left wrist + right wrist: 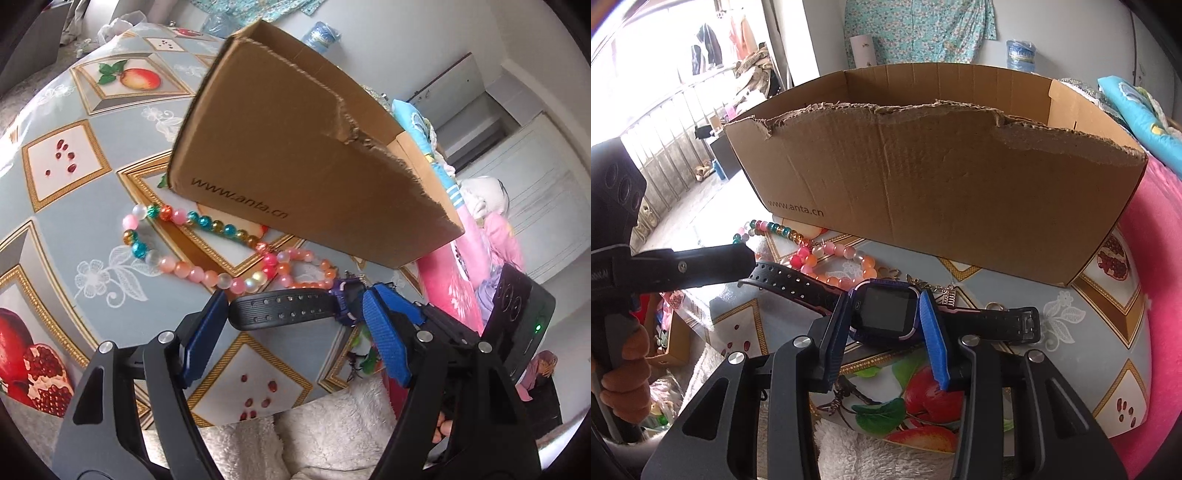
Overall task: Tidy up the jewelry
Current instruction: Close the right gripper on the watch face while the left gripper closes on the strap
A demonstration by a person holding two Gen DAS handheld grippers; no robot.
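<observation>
Fruit pictures cover the cloth on the desk (1071, 314), with apples and red pomegranates in gold frames. At the back stands a brown cardboard box (942, 199) with a torn top edge and its top open. Just in front of the box lies a string of colourful beads (192, 243) in pink, teal and orange. Some small metal charms (945, 293) lie near the beads.

Closer to us lies a small watch (886, 314) with a dark square screen and a long black strap (284, 308). The right hand-held gripper (886, 338) has its blue pads pressed on both sides of the watch face, so it is holding the watch. The left hand-held gripper (291, 339) is fairly wide. The strap lies between its two blue pads, and its left pad touches the end of the strap. I cannot tell if it is squeezing the strap. A soft pink blanket (1152, 258) sits beside the desk.
</observation>
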